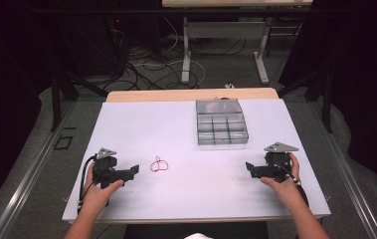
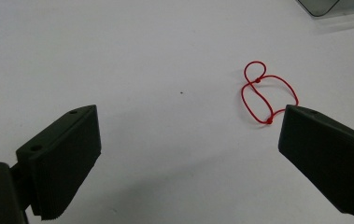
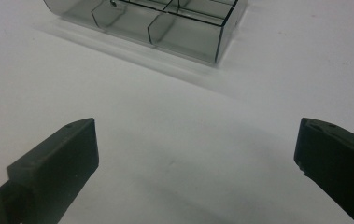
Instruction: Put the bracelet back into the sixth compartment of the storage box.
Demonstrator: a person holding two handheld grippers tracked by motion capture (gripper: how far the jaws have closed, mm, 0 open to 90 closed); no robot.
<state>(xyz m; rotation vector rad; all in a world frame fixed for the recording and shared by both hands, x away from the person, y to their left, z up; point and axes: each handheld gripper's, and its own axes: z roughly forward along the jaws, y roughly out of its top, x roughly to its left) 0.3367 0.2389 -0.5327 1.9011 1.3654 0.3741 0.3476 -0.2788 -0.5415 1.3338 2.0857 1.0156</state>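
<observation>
A white counter is seen from the high view, with a strip of bare wood along its far edge and dark floor on both sides. A red string loop is laid flat on the counter in the near left part, just beside the left tongs and well apart from the right tongs. In the left gripper view the red string loop is seen as a twisted figure of two lobes with small knots at the crossing points; its long axis is run from the near right, close to the right-hand jaw, away toward the far left of that view, and the smaller lobe is pointed away from the tongs. The left tongs are held released, jaws wide apart, with nothing between the pads; the string is not touched. The right tongs are likewise released, with bare counter between the jaws. A clear compartment box is set on the far right-of-centre part of the counter, its lid raised at the back; in the right gripper view the clear compartment box is seen ahead of the jaws, apart from them. Open counter is noted between the two tongs, between the string and the box, and along the near edge. Each gripper is held close to its own side edge.
</observation>
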